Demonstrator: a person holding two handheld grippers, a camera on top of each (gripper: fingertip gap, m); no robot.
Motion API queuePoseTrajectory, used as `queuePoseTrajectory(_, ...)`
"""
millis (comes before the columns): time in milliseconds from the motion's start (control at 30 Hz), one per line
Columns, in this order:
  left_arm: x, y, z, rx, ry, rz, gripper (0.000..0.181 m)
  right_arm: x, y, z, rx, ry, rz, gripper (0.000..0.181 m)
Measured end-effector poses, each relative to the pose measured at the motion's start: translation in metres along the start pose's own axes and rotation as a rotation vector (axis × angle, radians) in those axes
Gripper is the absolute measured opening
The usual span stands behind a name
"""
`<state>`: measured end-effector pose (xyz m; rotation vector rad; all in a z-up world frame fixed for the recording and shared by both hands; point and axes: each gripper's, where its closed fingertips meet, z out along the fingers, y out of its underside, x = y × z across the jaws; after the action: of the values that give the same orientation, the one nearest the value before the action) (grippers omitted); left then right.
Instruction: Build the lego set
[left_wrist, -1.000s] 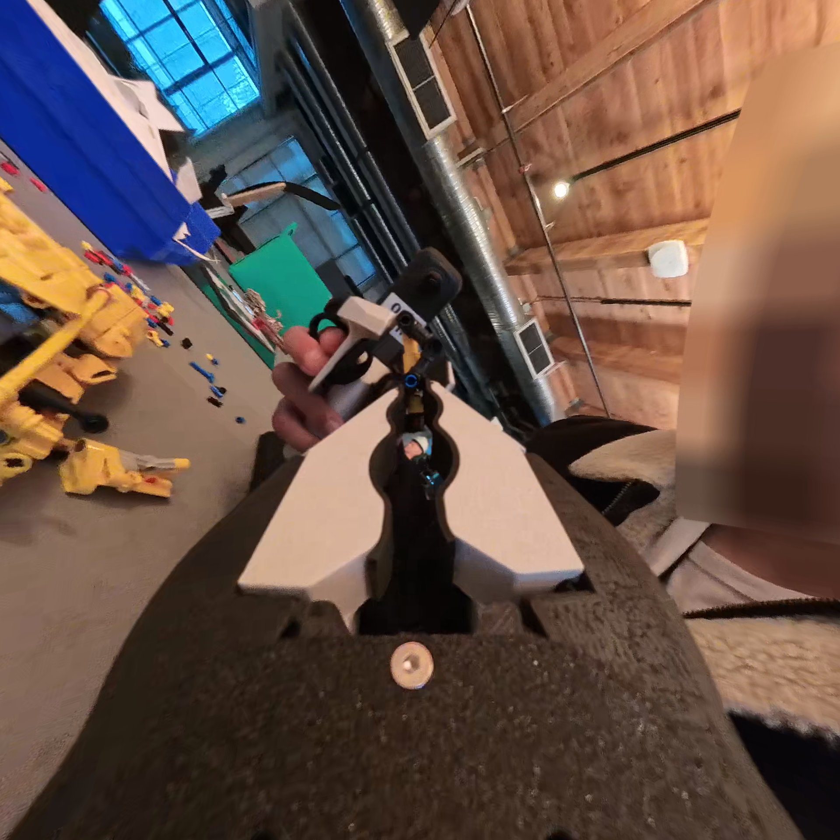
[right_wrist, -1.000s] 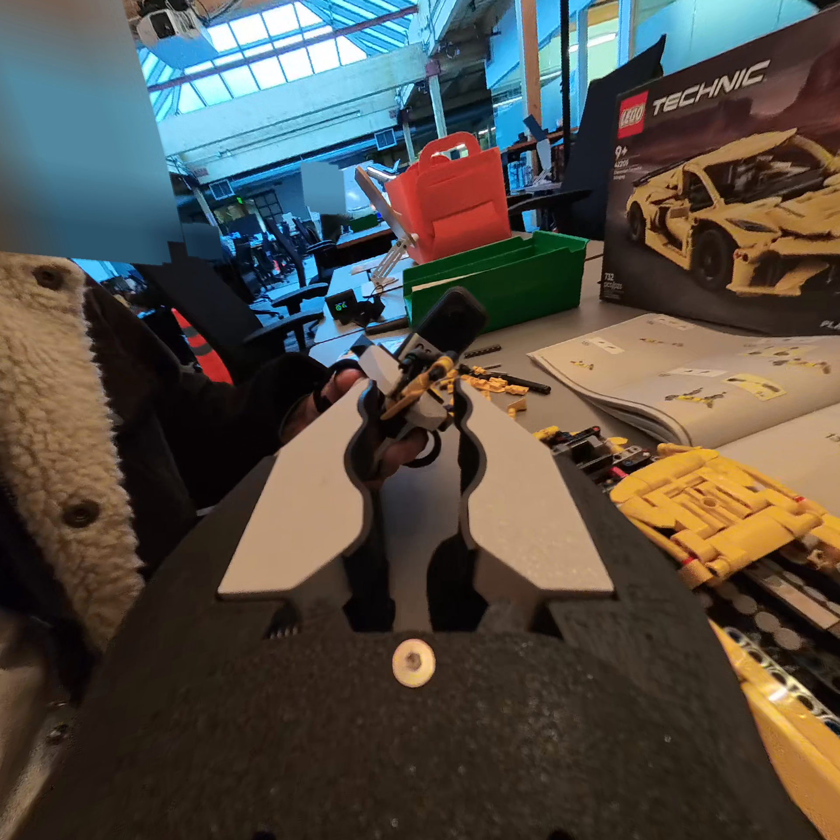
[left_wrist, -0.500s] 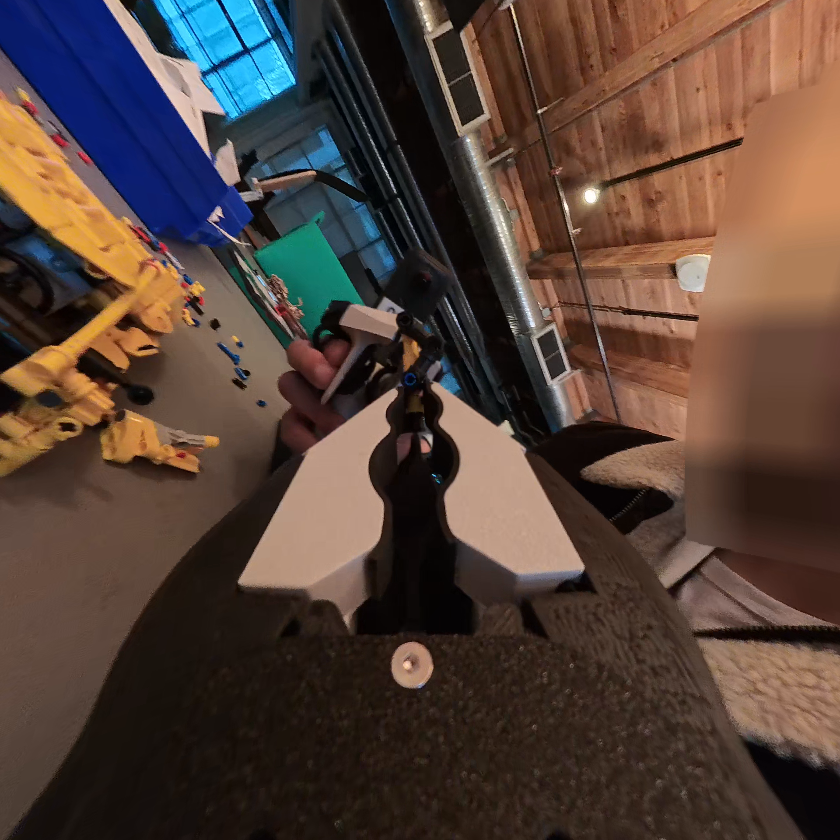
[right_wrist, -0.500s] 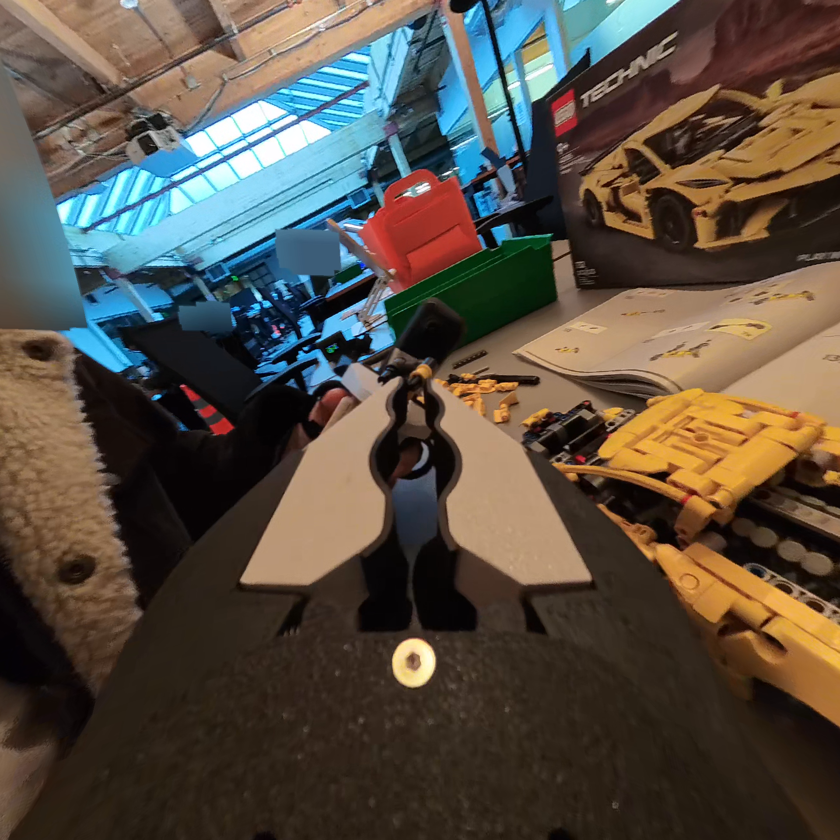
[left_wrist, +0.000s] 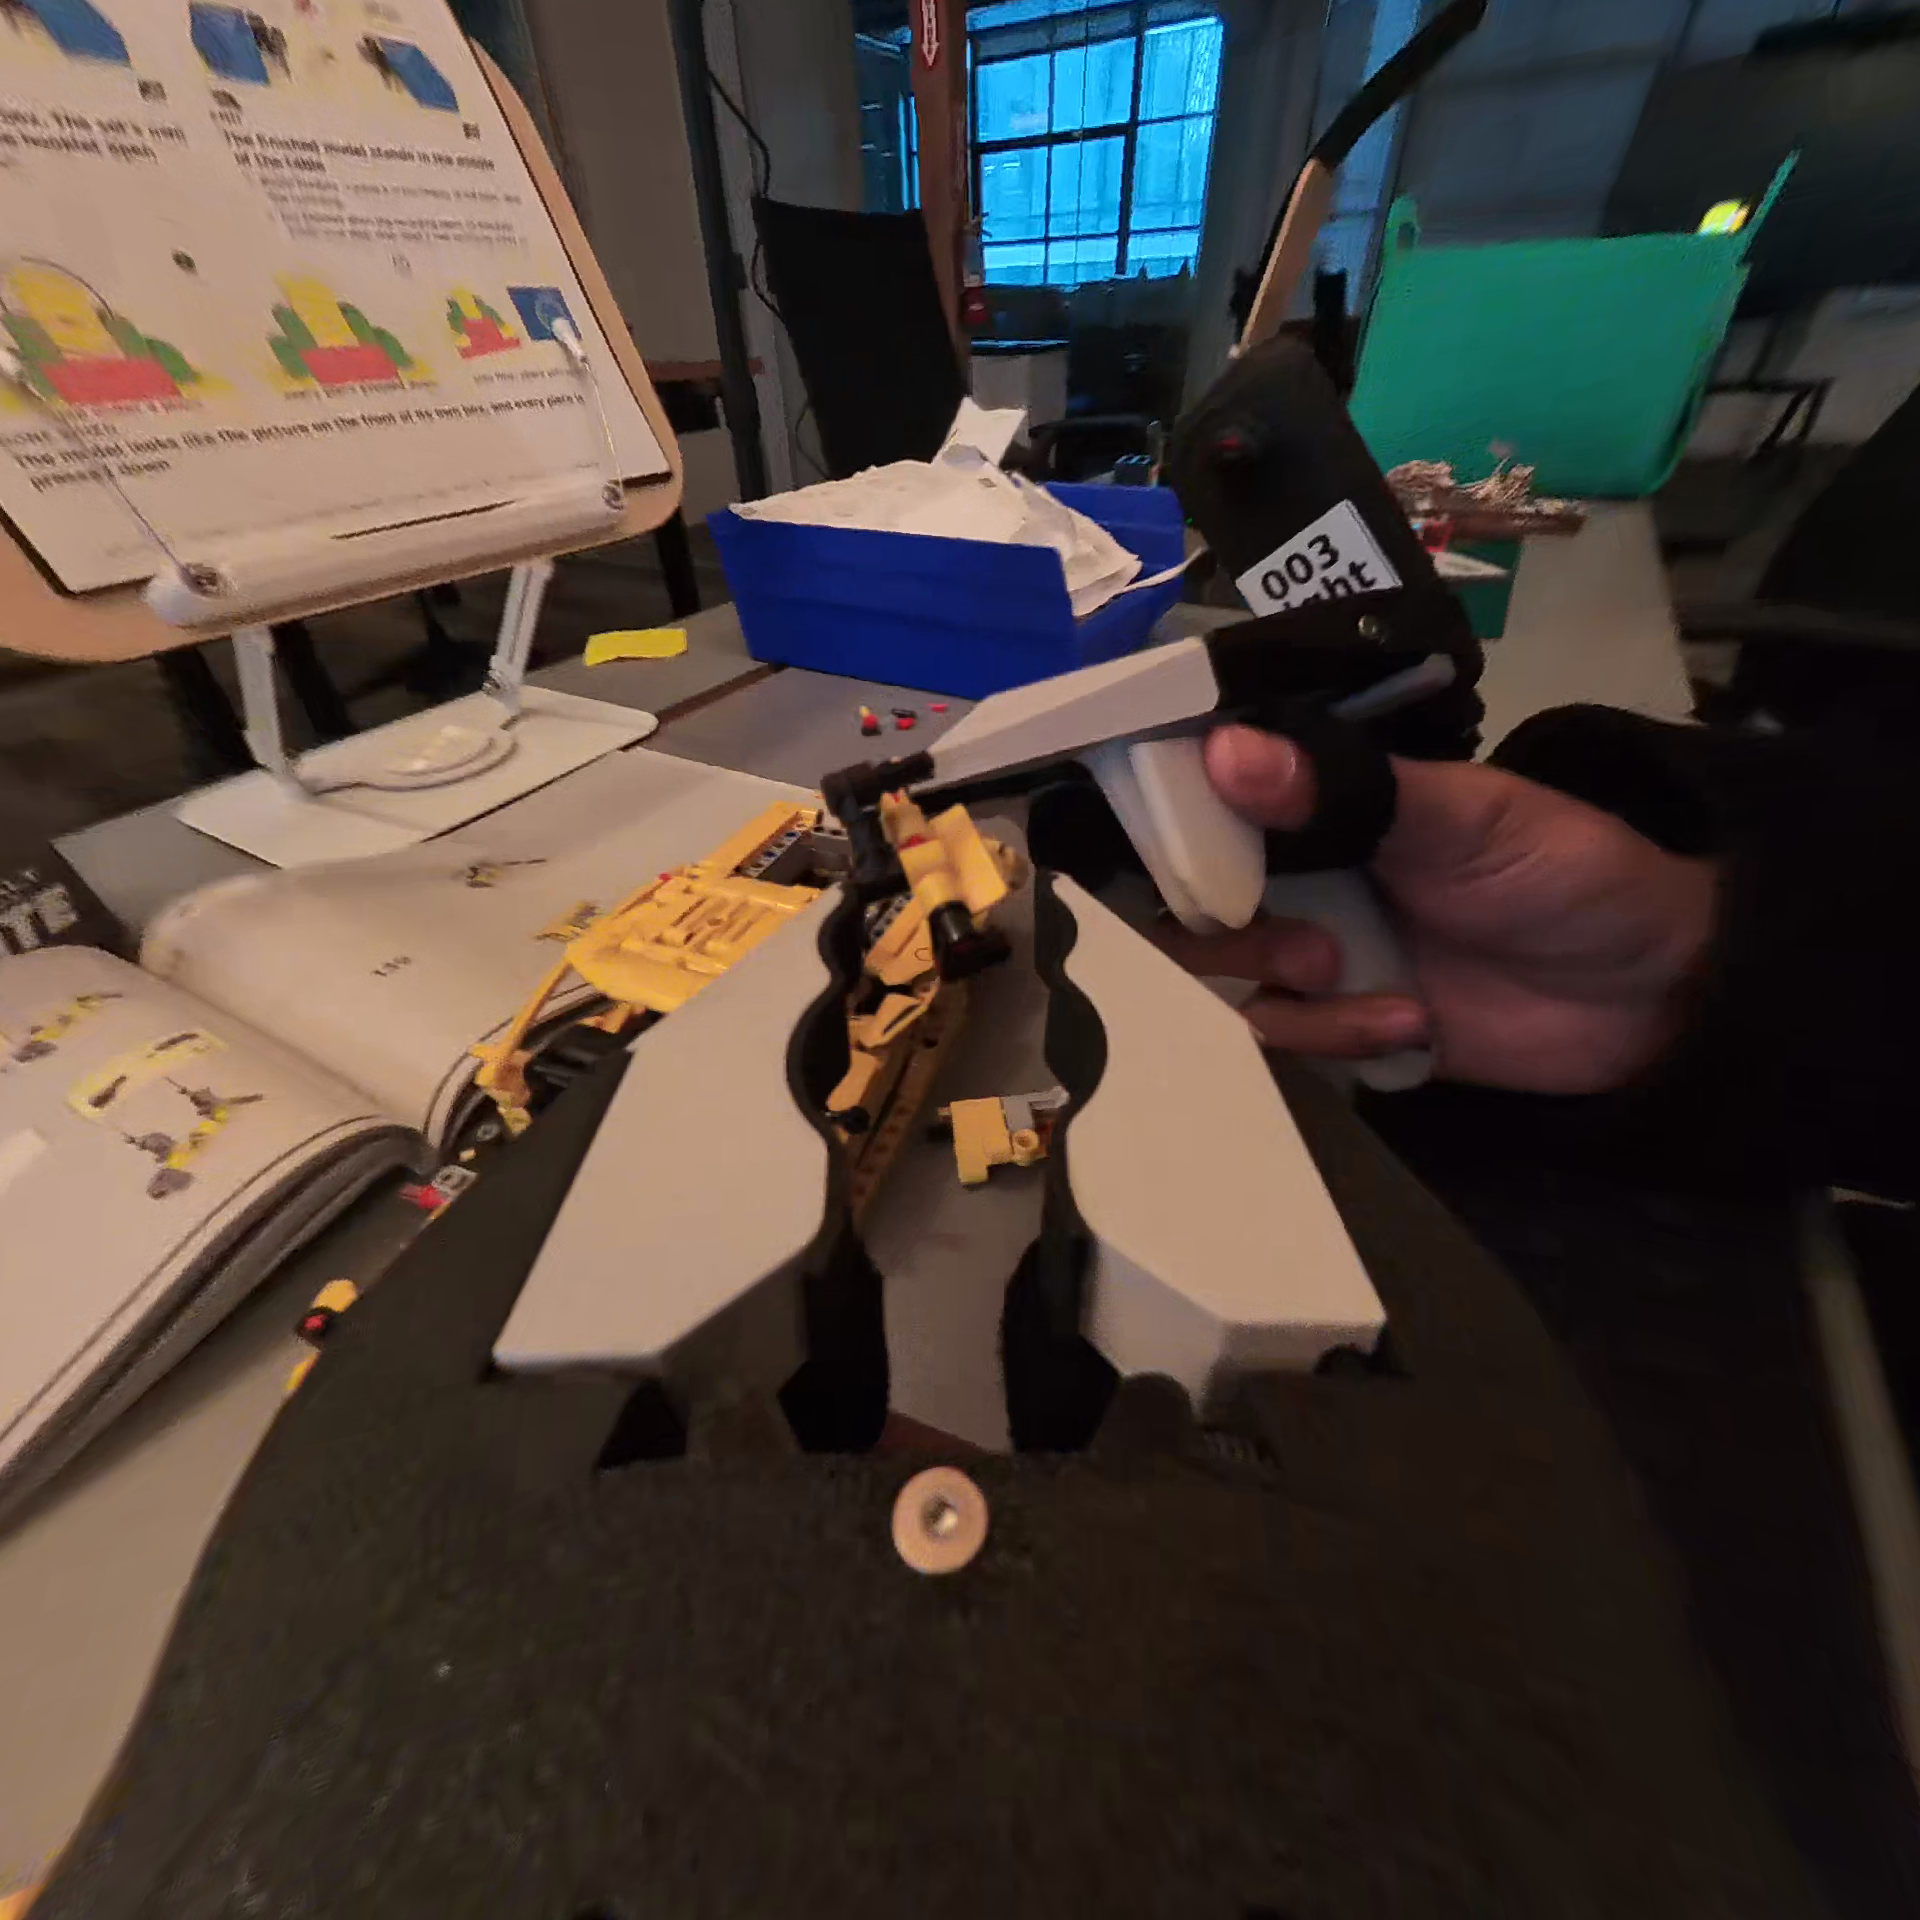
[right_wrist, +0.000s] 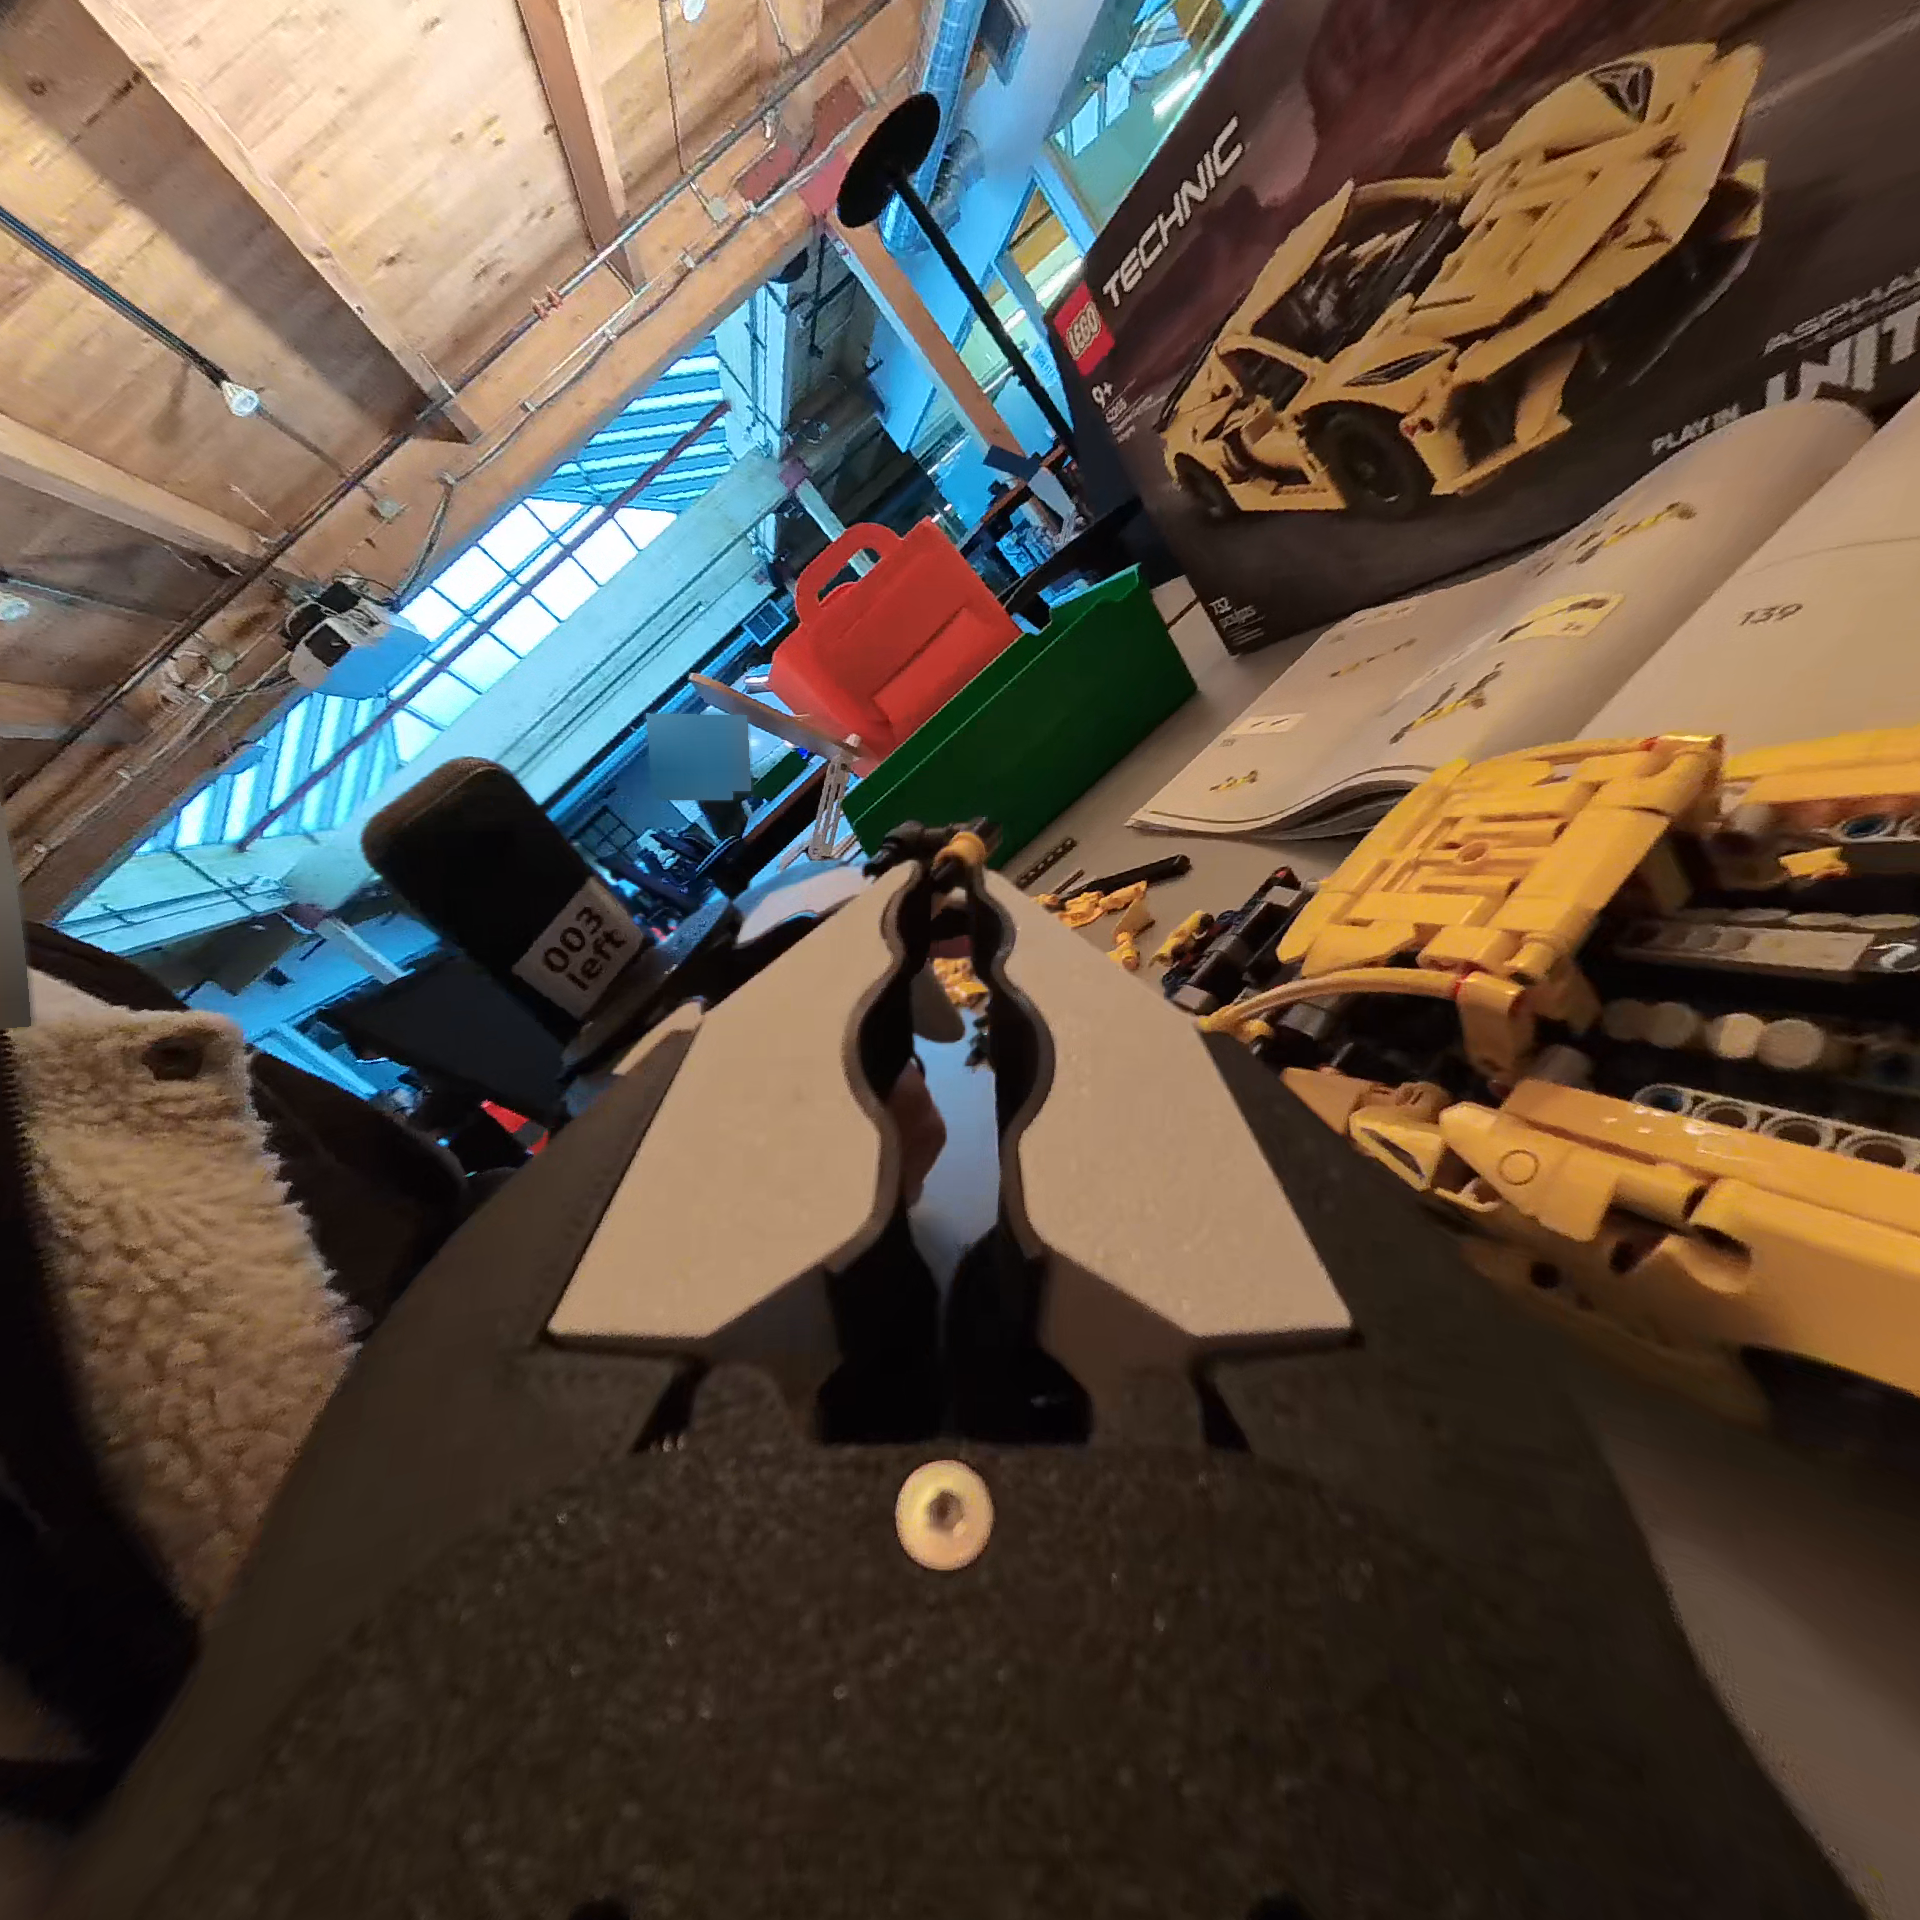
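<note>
In the left wrist view my left gripper (left_wrist: 935, 914) is open, with its pads clear of everything. My right gripper (left_wrist: 883, 777) reaches in from the right, held by a hand, and is shut on a small yellow and black lego assembly (left_wrist: 935, 868) that hangs just above my left fingertips. In the right wrist view my right gripper (right_wrist: 940, 873) is shut, with the assembly's black and yellow end (right_wrist: 951, 844) sticking out past its tips. The part-built yellow car (right_wrist: 1507, 914) lies on the table to the right and also shows in the left wrist view (left_wrist: 686, 925).
An open instruction booklet (left_wrist: 260, 1018) lies left of the car. A small yellow and grey piece (left_wrist: 992, 1127) lies on the table. A blue bin (left_wrist: 935, 613) and a sheet on a stand (left_wrist: 312, 291) are behind. The set box (right_wrist: 1455, 312), a green bin (right_wrist: 1039, 707) and loose pieces (right_wrist: 1101, 904) are beyond. Less than 4 cm separates the two grippers' tips.
My right gripper shut on the small assembly that my left gripper held. My left gripper then opened and let it go. Both views have swung round.
</note>
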<state>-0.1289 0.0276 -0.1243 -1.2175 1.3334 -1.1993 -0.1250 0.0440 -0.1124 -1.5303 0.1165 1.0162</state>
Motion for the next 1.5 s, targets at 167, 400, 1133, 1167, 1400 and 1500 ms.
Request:
queuePoseTrajectory(167,-0.005,-0.002,0.001,0.002,-0.032,0.045,0.026,0.000,-0.001,-0.001,0.017,-0.031,0.051,0.006)
queuePoseTrajectory(400,-0.007,-0.015,-0.006,0.067,-0.035,0.073,0.025,-0.003,0.011,0.003,-0.034,-0.092,0.137,0.003)
queuePoseTrajectory(1133,-0.006,-0.012,0.001,0.060,0.040,-0.179,0.017,0.003,0.004,-0.004,-0.012,-0.031,0.090,0.003)
queuePoseTrajectory(1167,-0.007,-0.013,0.001,0.071,0.053,-0.210,0.017,0.002,0.004,-0.004,-0.015,-0.029,0.082,0.003)
queuePoseTrajectory(1400,0.000,-0.016,0.007,0.105,0.115,-0.400,0.018,0.004,-0.004,-0.009,0.020,0.047,-0.024,0.002)
queuePoseTrajectory(1500,-0.003,-0.021,0.010,0.166,0.124,-0.560,0.019,0.006,-0.010,-0.014,0.041,0.125,-0.120,0.002)
